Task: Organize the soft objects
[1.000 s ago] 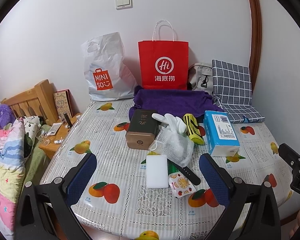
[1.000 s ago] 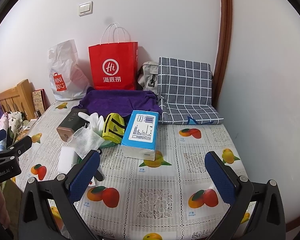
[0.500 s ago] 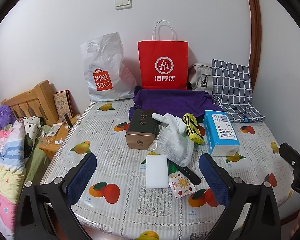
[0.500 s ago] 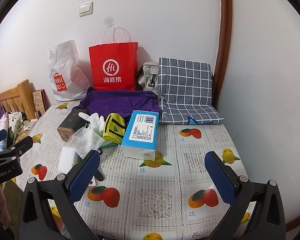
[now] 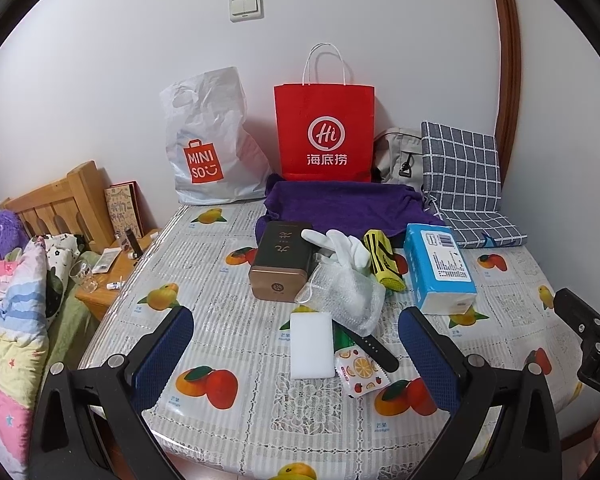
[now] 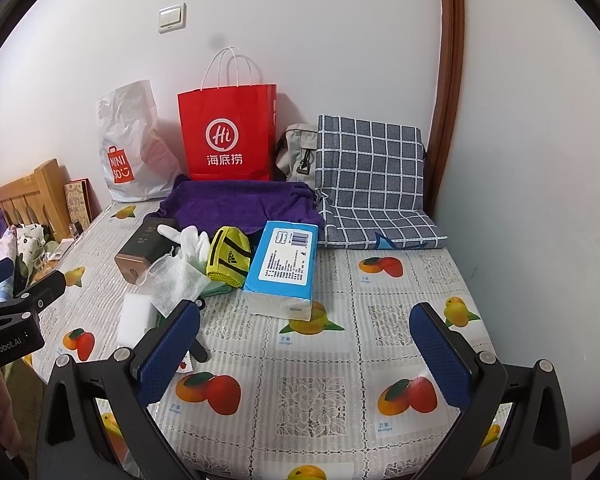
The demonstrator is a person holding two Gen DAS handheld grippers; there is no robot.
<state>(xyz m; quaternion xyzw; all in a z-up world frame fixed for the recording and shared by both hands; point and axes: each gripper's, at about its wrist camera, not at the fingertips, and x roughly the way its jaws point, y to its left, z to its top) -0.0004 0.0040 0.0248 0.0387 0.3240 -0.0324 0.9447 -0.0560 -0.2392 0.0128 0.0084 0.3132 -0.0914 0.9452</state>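
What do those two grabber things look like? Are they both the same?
Yes, they match. The left gripper and the right gripper each have a black frame with silver screws and two flat fingers covered in bumpy dark blue pads. Seen from the side in the right wrist view, the left one's black body carries white lettering, "GenRobot.AI". No cables or sleeves show.

both of my wrist views are evenly and softly lit. the white wall [image 5: 380, 20] reads bright without clipping. the red bag [image 5: 324, 132] casts a faint shadow on the wall to its right, and a red fringe glows along its top edge. the glossy table cover [image 5: 228, 312] shows mild sheen. fisheye distortion bends the door frame [image 6: 448, 80]. corners vignette to black. the centre is sharp; the edges soften.
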